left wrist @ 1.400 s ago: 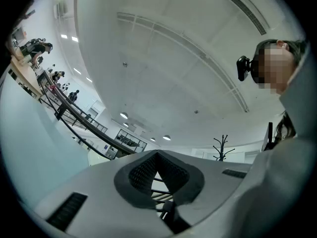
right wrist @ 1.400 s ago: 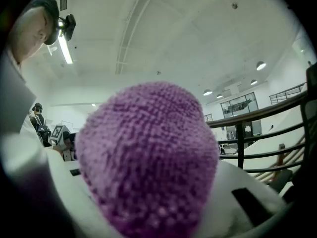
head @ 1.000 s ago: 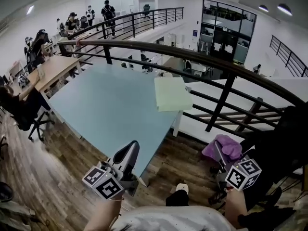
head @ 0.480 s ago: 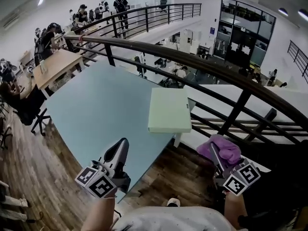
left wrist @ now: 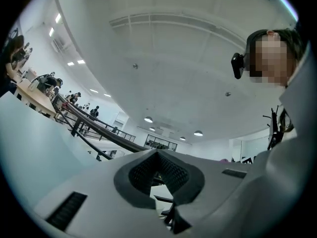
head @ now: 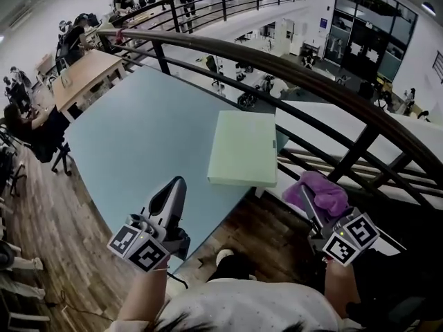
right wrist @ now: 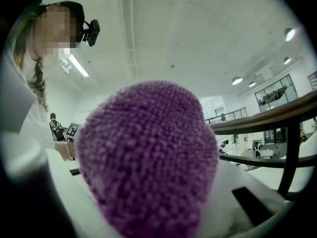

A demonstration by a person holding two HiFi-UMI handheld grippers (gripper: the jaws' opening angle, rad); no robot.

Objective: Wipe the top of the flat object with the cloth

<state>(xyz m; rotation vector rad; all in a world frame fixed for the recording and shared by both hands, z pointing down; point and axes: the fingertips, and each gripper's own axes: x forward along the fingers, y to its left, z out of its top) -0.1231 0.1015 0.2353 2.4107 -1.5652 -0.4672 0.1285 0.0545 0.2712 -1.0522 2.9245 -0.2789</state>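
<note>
A flat pale green object (head: 243, 149) lies at the right edge of the light blue table (head: 145, 137). My right gripper (head: 311, 209) is shut on a purple cloth (head: 322, 196), held off the table's right corner, below and to the right of the flat object. In the right gripper view the cloth (right wrist: 148, 157) bulges over the jaws and hides them. My left gripper (head: 169, 196) is shut and empty, over the table's near corner, tips pointing up; in the left gripper view its jaws (left wrist: 159, 175) meet with nothing between them.
A dark curved railing (head: 291, 75) runs behind and to the right of the table, with a lower floor beyond. Wooden desks (head: 83, 78) with seated people stand at the left. Wood floor (head: 48, 220) surrounds the table's near edges.
The view has tilted down and moved closer: the table and flat object sit lower and nearer. Both grippers keep their places relative to the body; the cloth stays in the right one.
</note>
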